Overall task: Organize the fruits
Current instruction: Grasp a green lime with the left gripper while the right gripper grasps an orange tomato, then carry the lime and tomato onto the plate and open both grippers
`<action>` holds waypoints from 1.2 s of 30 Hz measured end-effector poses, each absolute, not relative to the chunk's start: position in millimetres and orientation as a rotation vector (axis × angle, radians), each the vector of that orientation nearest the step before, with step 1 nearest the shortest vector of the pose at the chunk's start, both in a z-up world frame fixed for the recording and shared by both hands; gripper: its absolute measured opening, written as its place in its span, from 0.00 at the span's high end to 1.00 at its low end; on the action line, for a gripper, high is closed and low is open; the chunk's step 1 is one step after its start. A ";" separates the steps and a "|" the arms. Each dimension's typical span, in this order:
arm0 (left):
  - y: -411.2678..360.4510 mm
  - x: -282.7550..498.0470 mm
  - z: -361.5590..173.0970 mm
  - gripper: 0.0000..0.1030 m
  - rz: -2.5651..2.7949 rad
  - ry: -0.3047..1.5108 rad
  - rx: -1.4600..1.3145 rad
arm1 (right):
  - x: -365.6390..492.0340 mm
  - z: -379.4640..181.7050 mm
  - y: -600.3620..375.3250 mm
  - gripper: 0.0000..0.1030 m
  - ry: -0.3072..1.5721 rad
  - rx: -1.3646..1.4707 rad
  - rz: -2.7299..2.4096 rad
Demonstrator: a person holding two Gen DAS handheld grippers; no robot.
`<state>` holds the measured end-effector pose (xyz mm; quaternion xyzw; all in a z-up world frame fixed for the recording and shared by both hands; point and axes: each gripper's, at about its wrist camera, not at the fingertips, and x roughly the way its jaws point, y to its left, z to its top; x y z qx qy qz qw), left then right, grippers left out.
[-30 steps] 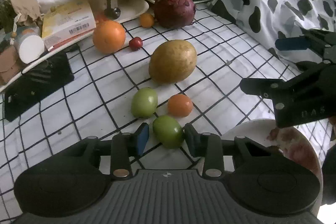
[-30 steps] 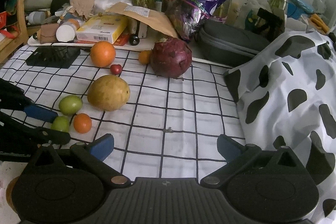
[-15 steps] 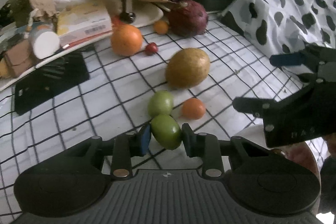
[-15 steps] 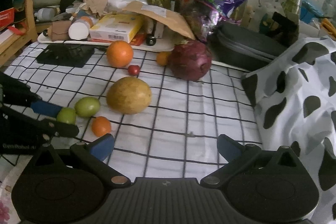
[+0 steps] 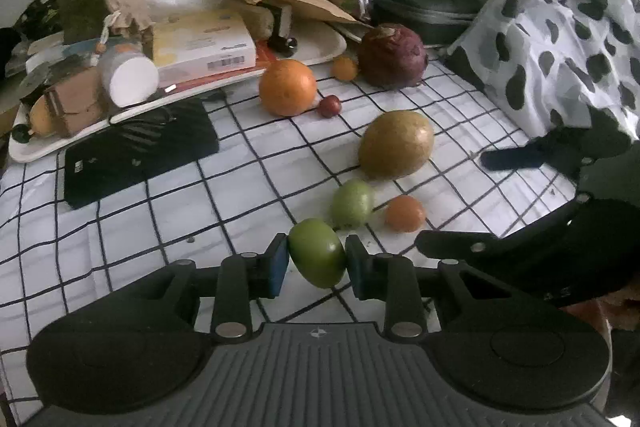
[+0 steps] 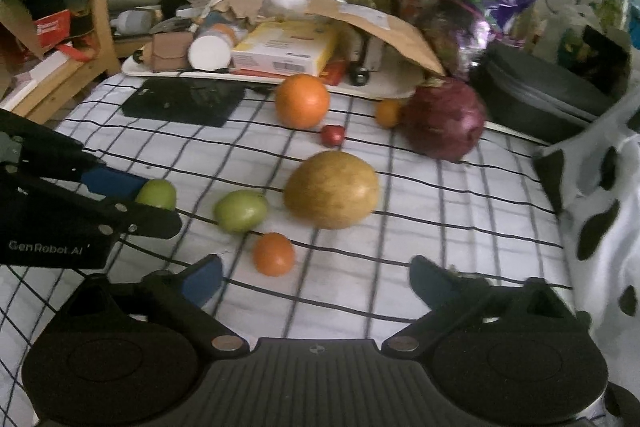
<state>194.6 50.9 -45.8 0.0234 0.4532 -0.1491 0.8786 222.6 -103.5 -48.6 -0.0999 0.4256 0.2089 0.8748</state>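
We have our left gripper [image 5: 317, 259] clamped on one green fruit [image 5: 318, 253] above the checked cloth [image 5: 120, 227], our right gripper [image 6: 316, 277] wide and empty, so sorting looks barely begun: the remaining fruits sit mid-cloth.

The left gripper [image 5: 317, 261] holds a green fruit [image 5: 317, 253] pinched between its 2 blue-padded fingers [image 5: 278, 263], above the checked cloth [image 5: 160, 203]. Just beyond lie a second green fruit [image 5: 353, 203] and a small orange fruit [image 5: 405, 213], near each other. Farther back sits a large yellow-brown fruit [image 5: 396, 143], then an orange [image 5: 287, 87] with a small red fruit [image 5: 329, 105] beside it. The right gripper [image 5: 500, 203] reaches in from the right, fingers spread apart.
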 end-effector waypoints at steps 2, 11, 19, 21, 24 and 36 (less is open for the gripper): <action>53.3 194.8 -44.6 0.71 -0.307 0.941 0.046 | 224.3 -50.9 -99.1 0.17 0.899 -0.207 0.448; 58.0 192.6 -43.4 0.72 -0.303 0.936 0.046 | 232.6 -61.0 -84.8 0.54 0.916 -0.216 0.500; 55.2 192.4 -39.1 0.72 -0.300 0.914 0.053 | 231.5 -59.9 -83.9 0.76 0.908 -0.226 0.509; 54.3 190.9 -36.4 0.72 -0.298 0.906 0.047 | 229.9 -55.1 -87.7 0.76 0.897 -0.217 0.509; 51.1 186.3 -29.9 0.73 -0.306 0.891 0.042 | 226.6 -47.2 -95.1 0.76 0.883 -0.199 0.499; 36.1 149.0 -17.4 0.73 -0.303 0.852 0.018 | 192.0 -15.4 -131.9 0.76 0.828 -0.139 0.455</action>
